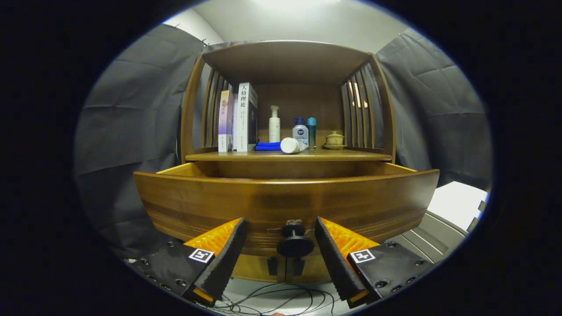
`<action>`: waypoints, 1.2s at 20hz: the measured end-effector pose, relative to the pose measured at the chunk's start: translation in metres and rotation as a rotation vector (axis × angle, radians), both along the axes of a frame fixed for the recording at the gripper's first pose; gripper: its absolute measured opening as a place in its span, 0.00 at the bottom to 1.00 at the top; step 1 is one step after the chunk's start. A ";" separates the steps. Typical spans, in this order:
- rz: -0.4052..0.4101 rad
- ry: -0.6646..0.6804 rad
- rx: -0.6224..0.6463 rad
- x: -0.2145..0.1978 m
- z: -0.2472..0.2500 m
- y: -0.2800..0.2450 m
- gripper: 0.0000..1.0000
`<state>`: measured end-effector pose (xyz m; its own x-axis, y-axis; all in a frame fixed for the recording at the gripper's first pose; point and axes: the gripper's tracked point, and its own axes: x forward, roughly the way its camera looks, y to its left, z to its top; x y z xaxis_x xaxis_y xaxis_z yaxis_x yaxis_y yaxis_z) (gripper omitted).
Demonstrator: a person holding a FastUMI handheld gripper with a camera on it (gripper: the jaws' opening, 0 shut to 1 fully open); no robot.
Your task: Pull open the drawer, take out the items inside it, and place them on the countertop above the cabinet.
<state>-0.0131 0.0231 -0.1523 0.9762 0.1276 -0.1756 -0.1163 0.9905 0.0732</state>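
While the gripper faces the wooden cabinet head-on, its two fingers stand spread wide, one on each side of the drawer knob, with clear gaps between the knob and either finger; nothing is held. The drawer is pulled out toward the camera, its broad front panel standing just ahead of the fingertips and its open top visible as a shallow trough behind the panel. What lies inside the drawer cannot be seen from this low angle. Above the drawer runs the countertop, a shelf enclosed by slatted sides. On it, from left to right, stand upright books, a folded blue cloth with a white pump bottle behind it, a white container lying on its side, a clear pump bottle with a blue top, a slim blue-capped bottle, and a small lidded cup on a saucer. Below the drawer, dark cables loop across the pale floor.
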 end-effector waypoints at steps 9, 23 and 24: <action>-0.007 -0.001 -0.011 0.009 0.006 -0.003 0.97; -0.007 0.011 0.002 0.052 0.010 -0.001 0.97; -0.008 0.013 0.002 0.055 0.010 -0.001 0.97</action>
<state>0.0420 0.0219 -0.1424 0.9748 0.1202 -0.1877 -0.1074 0.9912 0.0770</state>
